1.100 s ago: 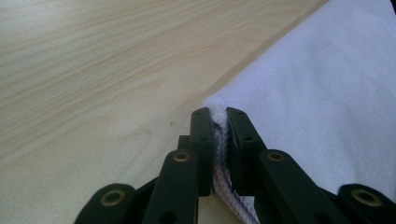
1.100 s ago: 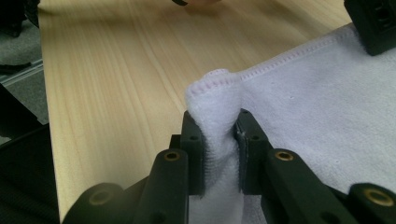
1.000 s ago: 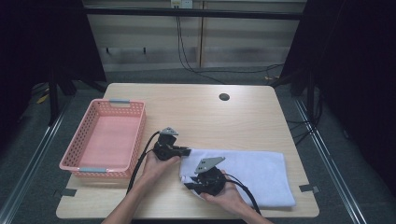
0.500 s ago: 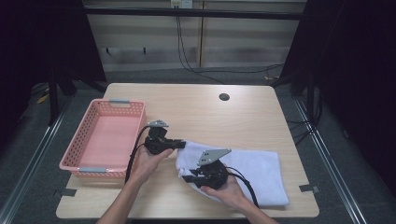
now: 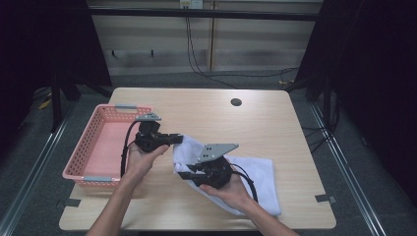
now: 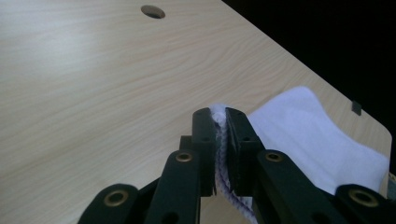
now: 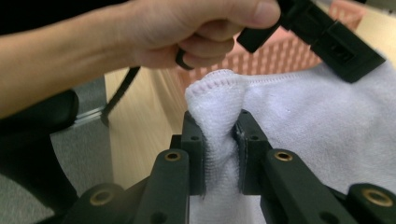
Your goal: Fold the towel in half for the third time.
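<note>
A white towel (image 5: 255, 174) lies on the wooden table (image 5: 236, 128), its left end lifted off the surface. My left gripper (image 5: 178, 139) is shut on the far left corner of the towel (image 6: 219, 140), whose hem shows pinched between the black pads. My right gripper (image 5: 183, 173) is shut on the near left corner of the towel (image 7: 219, 116), which bunches up between its fingers (image 7: 194, 154). In the right gripper view the person's left hand (image 7: 187, 32) and the other gripper hold the cloth's far corner above. The right end of the towel still rests on the table.
An empty pink mesh basket (image 5: 81, 156) stands at the table's left edge, close beside the left hand. A round cable hole (image 5: 236, 102) lies in the tabletop at the back. Bare wood stretches behind and to the right of the towel.
Both grippers have risen and shifted left toward the basket, lifting the towel's left end off the table. Both stay shut on their corners.
</note>
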Motion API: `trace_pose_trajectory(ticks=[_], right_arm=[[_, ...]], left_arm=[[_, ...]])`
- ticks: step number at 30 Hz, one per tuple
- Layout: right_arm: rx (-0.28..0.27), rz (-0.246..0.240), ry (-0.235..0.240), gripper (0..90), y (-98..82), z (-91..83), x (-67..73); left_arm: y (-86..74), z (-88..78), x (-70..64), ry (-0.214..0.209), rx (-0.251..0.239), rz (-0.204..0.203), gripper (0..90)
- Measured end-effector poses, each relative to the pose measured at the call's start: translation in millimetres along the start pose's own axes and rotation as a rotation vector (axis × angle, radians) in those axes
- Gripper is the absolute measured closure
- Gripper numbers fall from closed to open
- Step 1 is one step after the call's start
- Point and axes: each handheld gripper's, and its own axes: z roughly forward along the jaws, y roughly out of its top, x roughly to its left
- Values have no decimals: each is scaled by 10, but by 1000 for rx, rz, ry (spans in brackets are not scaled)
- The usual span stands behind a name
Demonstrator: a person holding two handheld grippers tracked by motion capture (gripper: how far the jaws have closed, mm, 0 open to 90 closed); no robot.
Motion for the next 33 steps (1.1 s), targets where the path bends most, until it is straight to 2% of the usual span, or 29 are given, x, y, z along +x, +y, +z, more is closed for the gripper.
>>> trace_pose_trajectory(ticks=[2,4,6,8,13,17,19,23,26,29,31,33], right_arm=[[-4,-16,-3,769,100,5,21],[-18,-24,-3,769,175,3,42],[-30,-17,2,770,201,20,48],[-31,-9,11,769,161,49,50],[-30,21,-3,769,-24,47,37],[-42,35,-10,769,-138,-41,16],[-51,42,-24,769,-184,-103,-3],[-70,59,-38,768,-281,-255,-33],[-69,55,-50,766,-385,-369,-60],[-59,72,-70,763,-495,-478,-98],[-74,91,-82,759,-571,-545,-124],[-83,111,-91,750,-644,-598,-141]], left_arm=[[79,-101,-4,9,-21,6,834],[129,-161,-18,25,-16,21,834],[136,-161,-37,44,-1,39,834],[111,-122,-46,39,1,36,834],[61,55,-99,22,25,47,833],[80,180,-181,18,38,66,833],[92,240,-215,8,42,66,832],[125,380,-324,-8,54,94,829],[169,501,-427,-10,83,123,829],[201,629,-495,-19,100,136,828],[200,738,-544,-22,111,135,828],[194,845,-593,-18,142,154,828]])
